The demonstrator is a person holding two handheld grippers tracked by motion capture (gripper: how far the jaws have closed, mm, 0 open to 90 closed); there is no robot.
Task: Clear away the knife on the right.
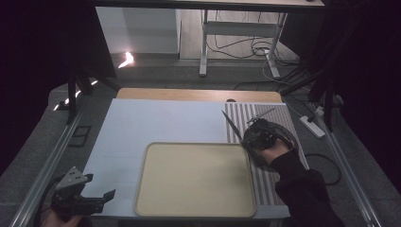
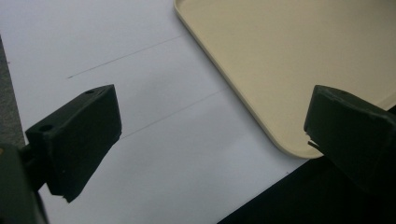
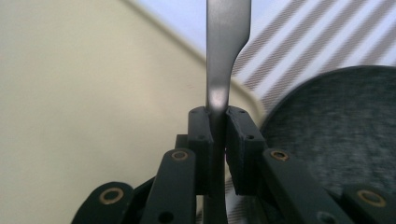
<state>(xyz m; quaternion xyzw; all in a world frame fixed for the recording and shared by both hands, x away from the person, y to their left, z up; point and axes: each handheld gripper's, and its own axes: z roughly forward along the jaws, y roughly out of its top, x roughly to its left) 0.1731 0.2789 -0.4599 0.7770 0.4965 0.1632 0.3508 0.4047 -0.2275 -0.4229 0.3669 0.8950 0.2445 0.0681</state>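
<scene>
Beside the far right corner of the beige plastic tray [image 1: 196, 177], over the striped placemat [image 1: 273, 189], the right gripper [image 3: 217, 116] clamps a slim metal knife [image 3: 223, 42] by its handle. It seems mid-carry; next, probably, lowering the knife flat. The left gripper [image 2: 210, 135] hangs wide open, holding nothing, near the tray's front left corner.

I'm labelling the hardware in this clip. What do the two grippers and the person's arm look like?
Both are black. The left gripper has blocky black jaw pads and a grey three-cornered plate with holes on top. The right gripper has black link arms with brass-coloured rivets. The right arm wears a black sleeve.
</scene>
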